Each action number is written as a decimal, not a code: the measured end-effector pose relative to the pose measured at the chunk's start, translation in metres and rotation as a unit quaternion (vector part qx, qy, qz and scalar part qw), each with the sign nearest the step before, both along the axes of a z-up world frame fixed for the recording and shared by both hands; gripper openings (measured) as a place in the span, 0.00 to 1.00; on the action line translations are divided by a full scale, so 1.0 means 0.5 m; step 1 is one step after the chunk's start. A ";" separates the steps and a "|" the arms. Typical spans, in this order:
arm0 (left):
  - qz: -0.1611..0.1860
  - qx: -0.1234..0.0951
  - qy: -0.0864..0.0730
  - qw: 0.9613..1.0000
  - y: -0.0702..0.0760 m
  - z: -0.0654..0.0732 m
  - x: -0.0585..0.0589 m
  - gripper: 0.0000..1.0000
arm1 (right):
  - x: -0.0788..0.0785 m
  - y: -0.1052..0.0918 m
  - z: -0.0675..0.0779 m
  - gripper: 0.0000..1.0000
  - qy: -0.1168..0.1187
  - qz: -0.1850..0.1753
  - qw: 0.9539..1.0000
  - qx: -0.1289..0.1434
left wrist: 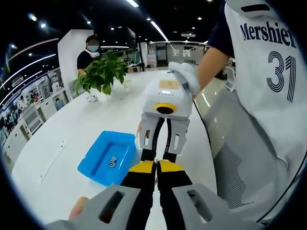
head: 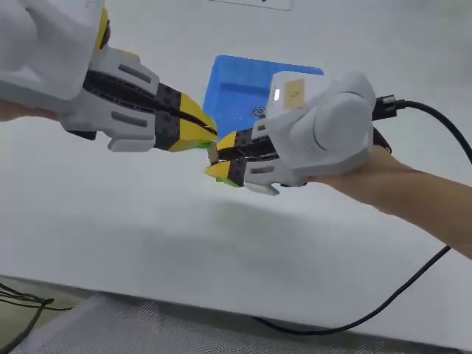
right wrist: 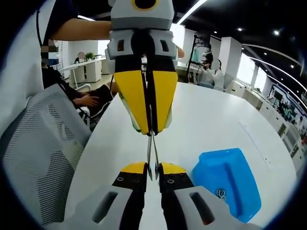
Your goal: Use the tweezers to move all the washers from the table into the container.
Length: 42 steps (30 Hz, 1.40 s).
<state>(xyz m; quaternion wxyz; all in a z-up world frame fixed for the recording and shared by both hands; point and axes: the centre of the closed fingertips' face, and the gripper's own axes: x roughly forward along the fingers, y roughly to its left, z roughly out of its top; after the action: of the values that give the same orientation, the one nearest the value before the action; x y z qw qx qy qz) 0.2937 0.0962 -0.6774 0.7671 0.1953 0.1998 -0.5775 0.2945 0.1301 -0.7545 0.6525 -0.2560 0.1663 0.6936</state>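
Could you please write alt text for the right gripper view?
The left gripper, shut on tweezers, points them down between the right gripper's jaws above a white table. A blue container holding washers sits at lower right.

In the head view the light is bright, even and soft, falling from above. The white tabletop [head: 147,243] is close to washed out, and a broad, soft-edged grey shadow lies on it on the near side of the blue rectangular plastic container [head: 228,81]. Both gripper views are fisheye: straight lines bow more the farther they lie from the container. The dim ceiling above it carries long white strip lights [left wrist: 160,31] that burn out to plain white. In the left gripper view, glare whitens the tabletop beyond the container. In the right gripper view, the thin silver metal tweezers [right wrist: 150,141] beside the container look crisp, with a fine highlight.
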 end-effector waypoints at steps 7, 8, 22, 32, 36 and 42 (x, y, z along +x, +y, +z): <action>0.001 0.000 0.004 1.000 0.006 -0.017 0.015 0.05 | 0.012 -0.002 -0.012 0.11 0.003 -0.011 1.000 -0.004; 0.001 -0.001 0.005 1.000 0.006 -0.020 0.016 0.05 | 0.013 -0.002 -0.015 0.11 0.004 -0.012 1.000 -0.006; -0.008 0.007 0.009 1.000 0.009 -0.047 0.027 0.05 | 0.027 0.002 -0.042 0.12 0.012 -0.015 1.000 -0.014; -0.004 0.006 0.015 1.000 0.011 -0.061 0.029 0.05 | 0.027 0.005 -0.053 0.12 0.023 -0.017 0.999 -0.017; -0.001 0.003 0.018 1.000 0.011 -0.061 0.033 0.05 | 0.029 0.006 -0.052 0.12 0.023 -0.018 0.999 -0.014; -0.004 0.000 0.023 1.000 0.010 -0.062 0.031 0.05 | 0.026 0.006 -0.052 0.11 0.025 -0.020 0.999 -0.012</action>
<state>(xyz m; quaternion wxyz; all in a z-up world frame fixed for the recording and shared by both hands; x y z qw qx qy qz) 0.3092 0.1012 -0.7083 0.7600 0.1830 0.2167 -0.5847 0.3077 0.1330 -0.7806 0.6585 -0.2425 0.1957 0.6850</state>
